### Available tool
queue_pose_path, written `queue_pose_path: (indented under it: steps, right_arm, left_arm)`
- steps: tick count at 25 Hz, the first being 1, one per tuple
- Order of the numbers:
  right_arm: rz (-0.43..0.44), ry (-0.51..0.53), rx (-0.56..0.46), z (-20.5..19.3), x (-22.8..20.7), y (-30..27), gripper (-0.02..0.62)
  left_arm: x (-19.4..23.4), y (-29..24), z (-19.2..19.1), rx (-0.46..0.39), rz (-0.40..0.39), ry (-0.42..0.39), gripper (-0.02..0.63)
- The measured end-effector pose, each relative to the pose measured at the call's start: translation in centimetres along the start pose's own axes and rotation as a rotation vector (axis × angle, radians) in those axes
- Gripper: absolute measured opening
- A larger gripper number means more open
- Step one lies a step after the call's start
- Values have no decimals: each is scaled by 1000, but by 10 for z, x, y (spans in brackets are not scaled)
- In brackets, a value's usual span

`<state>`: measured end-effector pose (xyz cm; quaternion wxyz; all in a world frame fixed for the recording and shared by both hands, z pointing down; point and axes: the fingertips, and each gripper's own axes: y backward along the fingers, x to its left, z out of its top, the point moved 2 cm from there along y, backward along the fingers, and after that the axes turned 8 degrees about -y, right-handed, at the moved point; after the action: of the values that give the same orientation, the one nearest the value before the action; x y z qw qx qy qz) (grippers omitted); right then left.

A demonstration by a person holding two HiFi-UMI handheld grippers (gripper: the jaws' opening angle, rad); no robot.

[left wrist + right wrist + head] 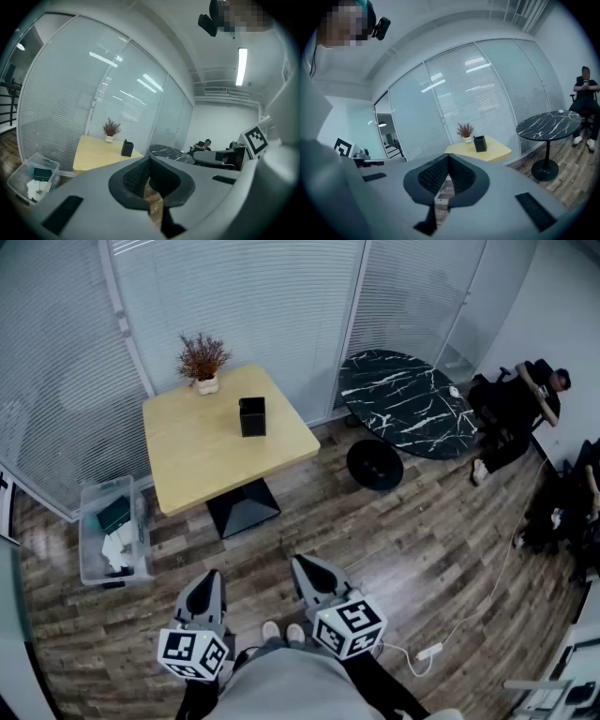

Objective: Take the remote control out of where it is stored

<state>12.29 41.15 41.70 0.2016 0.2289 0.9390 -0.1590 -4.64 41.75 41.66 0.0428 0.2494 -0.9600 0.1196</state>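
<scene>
Head view gives us no clear sight of the remote control itself. The one likely store is a black holder [252,416] standing upright on the yellow table [187,465], open at the top, and we cannot tell what is inside it. It is well ahead of both pairs of jaws and apart from them, a little left of the line between them. The left gripper [212,576] has its jaws pressed together with nothing between them, and its own view shows the ribbed pads meeting at the tip. The right gripper [302,563] is likewise fully closed and empty, its pads touching along their length. Both point forward and slightly downward, side by side, near our feet. Behind the holder, further from the jaws, a small potted plant [202,360] sits at the table's far edge. On the floor ahead and to the left of the left jaws, just beside the table, a clear plastic bin [87,540] holds a dark green object and some white, paper-like pieces. Ahead and to the right of the right jaws stands a round black marble table [405,404], and beyond it a seated person [525,409]. The wooden floor [422,540] runs under everything, and a glass wall with blinds [262,306] closes the room behind the tables. A white power strip [428,651] lies on the floor to the right of the right gripper.
</scene>
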Motion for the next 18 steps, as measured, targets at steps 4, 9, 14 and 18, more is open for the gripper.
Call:
queue_pose_path:
  steps: [4,9,14,18]
  right_arm:
    - [1,-1,3,0,-1,-3,3]
    - [-6,0,4,2,-4,-5,3]
    - [-11,-15,-5,2,-6,-4,3]
    - [-9,-25,-15,0,-2,-5,3]
  left_arm:
    - [2,-3,-1,3,7,-6,9]
    - [3,-6,-1,5,6,-4,9]
    - [2,-5,-4,8,7,-2,9]
    - [8,0,-7,18,23,-16,9]
